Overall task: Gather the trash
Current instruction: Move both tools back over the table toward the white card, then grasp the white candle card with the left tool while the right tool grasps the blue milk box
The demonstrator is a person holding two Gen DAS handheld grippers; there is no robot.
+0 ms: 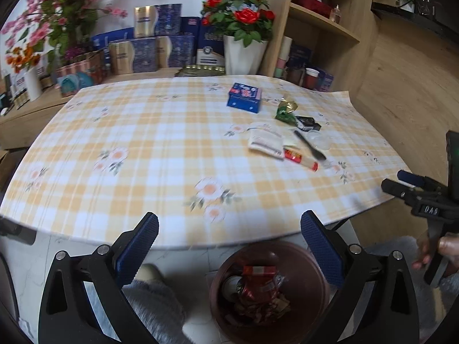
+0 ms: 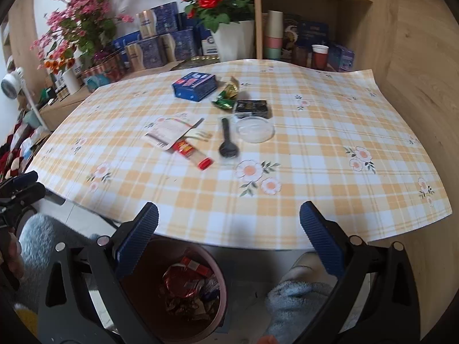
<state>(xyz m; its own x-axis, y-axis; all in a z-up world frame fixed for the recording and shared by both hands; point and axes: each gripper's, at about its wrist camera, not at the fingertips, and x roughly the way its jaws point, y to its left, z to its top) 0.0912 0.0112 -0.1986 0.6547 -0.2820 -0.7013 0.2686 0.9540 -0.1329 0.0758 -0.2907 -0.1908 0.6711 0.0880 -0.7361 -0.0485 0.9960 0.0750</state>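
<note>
Both my claws are released and grasp nothing: my left claw (image 1: 229, 229) and right claw (image 2: 229, 220) hover at the lower frame edge above the brown bin (image 2: 137, 295). Trash lies mid-tabletop (image 2: 315, 143): black spoon (image 2: 228, 140), red-capped tube (image 2: 192, 154), green wrapper (image 2: 226, 96).

Ahead and right of your left tool, the right gripper (image 1: 401, 182) shows raised characters resembling "DAG"; other printing is illegible.
</note>
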